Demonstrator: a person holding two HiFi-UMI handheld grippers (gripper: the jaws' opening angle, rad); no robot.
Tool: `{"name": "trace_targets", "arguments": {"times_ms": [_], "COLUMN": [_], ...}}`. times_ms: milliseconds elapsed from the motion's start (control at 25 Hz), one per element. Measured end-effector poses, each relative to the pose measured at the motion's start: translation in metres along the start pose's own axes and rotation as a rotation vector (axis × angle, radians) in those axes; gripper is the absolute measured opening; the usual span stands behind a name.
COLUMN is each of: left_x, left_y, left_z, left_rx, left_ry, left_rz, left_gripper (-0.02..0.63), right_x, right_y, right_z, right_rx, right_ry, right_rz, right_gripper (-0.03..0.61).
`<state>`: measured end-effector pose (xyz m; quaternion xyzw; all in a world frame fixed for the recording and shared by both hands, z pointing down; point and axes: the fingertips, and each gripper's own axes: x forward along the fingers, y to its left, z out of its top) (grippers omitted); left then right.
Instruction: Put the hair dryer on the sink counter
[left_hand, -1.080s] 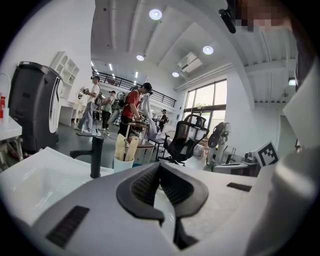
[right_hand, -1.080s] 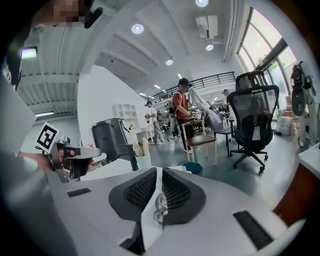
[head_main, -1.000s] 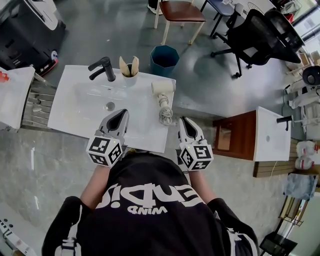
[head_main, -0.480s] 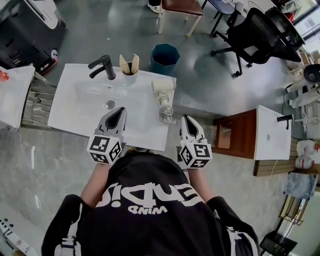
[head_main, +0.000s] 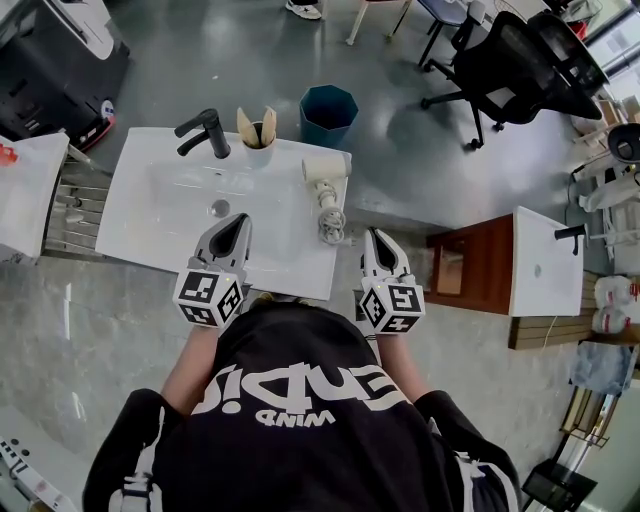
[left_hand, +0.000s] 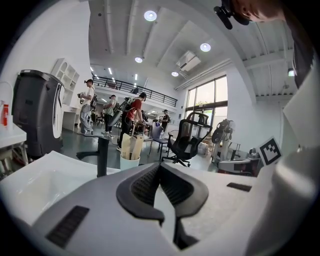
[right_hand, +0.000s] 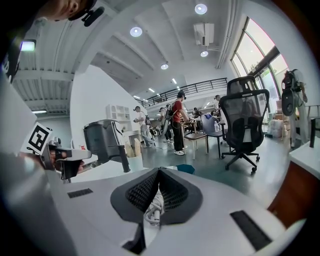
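Hardly anything has shifted in the last second: my left gripper (head_main: 237, 228) and right gripper (head_main: 373, 240) hover at the worktop's (head_main: 160, 230) near edge. Both have their jaws together, and the right seems to pinch a loop of white cord (right_hand: 152, 207). The hair dryer (head_main: 326, 180) already lies on the worktop, ahead and just left of my right gripper, the nearer one, with its handle running back toward me.

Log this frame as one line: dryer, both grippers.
hair dryer: lying on sink counter, right side | left gripper: shut, empty, at front edge | right gripper: shut, cord between jaws
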<state>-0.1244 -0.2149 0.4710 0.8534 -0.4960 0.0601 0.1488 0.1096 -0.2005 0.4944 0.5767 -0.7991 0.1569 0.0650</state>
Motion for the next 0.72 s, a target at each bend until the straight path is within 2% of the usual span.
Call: {"name": "trace_targets", "arguments": {"times_ms": [720], "left_x": [-0.0026], "left_y": [0.0068], "left_z": [-0.001], "left_rx": [-0.03], "left_ry": [-0.001], "left_rz": [0.015], "left_gripper": [0.009], "right_x": [0.0062], "right_y": [0.008], "right_z": [-0.0079], "right_rx": [0.002], "right_ry": [0.036], "right_rz": [0.031], "right_gripper": [0.025]}}
